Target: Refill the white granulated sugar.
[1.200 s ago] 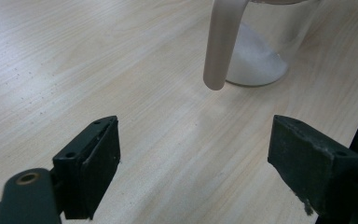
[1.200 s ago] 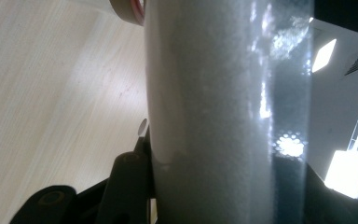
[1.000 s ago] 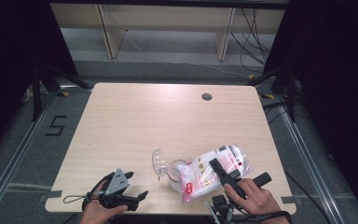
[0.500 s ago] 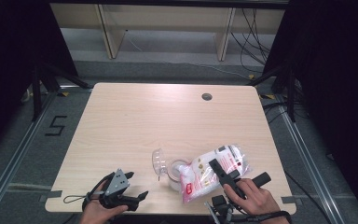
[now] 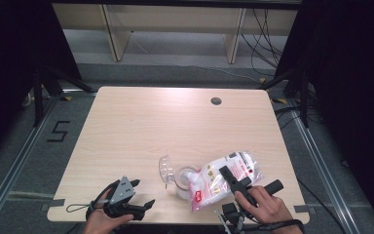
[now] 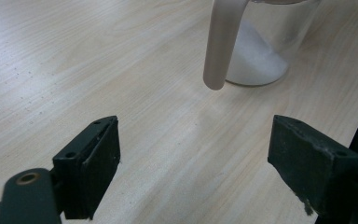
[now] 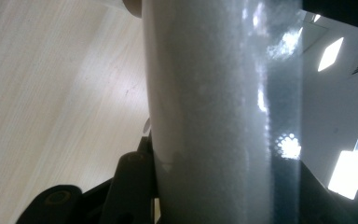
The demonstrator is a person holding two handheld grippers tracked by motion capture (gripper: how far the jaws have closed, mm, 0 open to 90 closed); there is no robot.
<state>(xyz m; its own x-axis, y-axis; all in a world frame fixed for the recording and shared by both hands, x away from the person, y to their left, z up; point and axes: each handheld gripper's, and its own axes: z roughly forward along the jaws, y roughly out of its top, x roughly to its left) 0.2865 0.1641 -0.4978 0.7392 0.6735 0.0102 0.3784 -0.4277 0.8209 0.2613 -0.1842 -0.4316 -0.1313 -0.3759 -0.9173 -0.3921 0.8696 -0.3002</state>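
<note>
The wooden table (image 5: 141, 131) lay mostly bare in front of me. Near its front edge I held the plastic bag (image 5: 224, 178) of white powder in my right gripper (image 5: 231, 176), jaws clamped on the bag, which lay tilted with its lower end at the clear jug (image 5: 182, 179). The jug stood just left of the bag, some powder already inside. My left gripper (image 5: 136, 195) rested at the front edge, well left of the jug, jaws wide apart and holding nothing.
</note>
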